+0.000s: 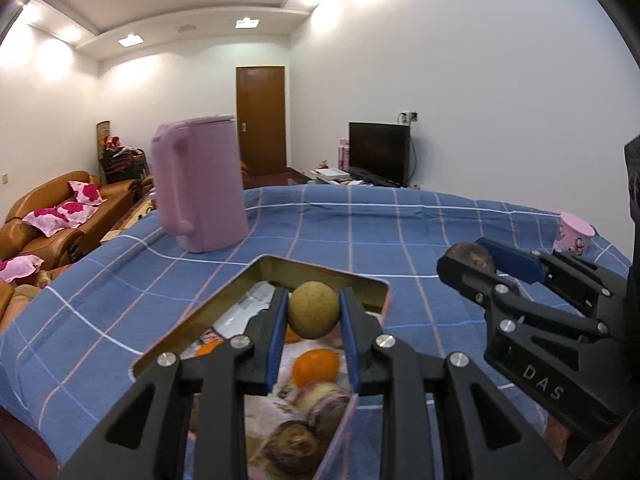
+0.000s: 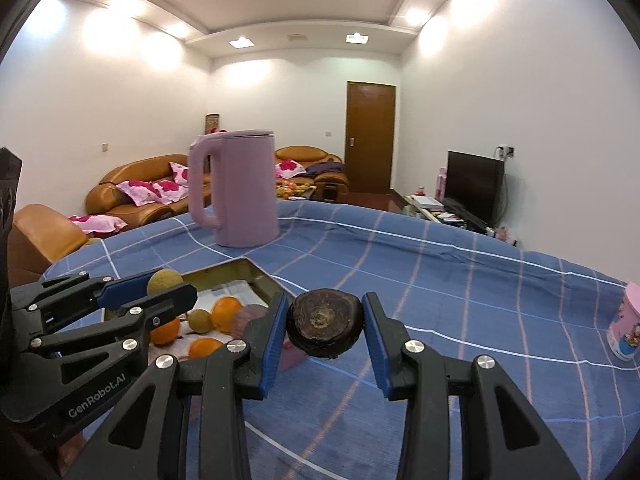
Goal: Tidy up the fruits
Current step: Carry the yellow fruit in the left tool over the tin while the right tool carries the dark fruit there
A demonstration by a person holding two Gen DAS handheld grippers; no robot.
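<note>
Both jaws clamped on fruit: left gripper [image 1: 314, 316] pinching a tan round fruit [image 1: 313, 310] at frame centre, over the tin tray [image 1: 320, 270], likely for dropping in; right gripper [image 2: 325, 322] squeezing a dark fruit [image 2: 325, 322], right of tray, above blue cloth [image 2: 460, 300].

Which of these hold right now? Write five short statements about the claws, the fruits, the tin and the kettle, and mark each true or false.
1. The left claw is shut on a yellow-green round fruit. True.
2. The right claw hangs with nothing in it. False: it is shut on a dark brown fruit.
3. Oranges lie in the open tin. True.
4. The pink kettle lies on its side. False: it stands upright on the blue checked cloth.
5. The pink cup sits inside the tin. False: it stands on the cloth, far to the right of the tin.
</note>
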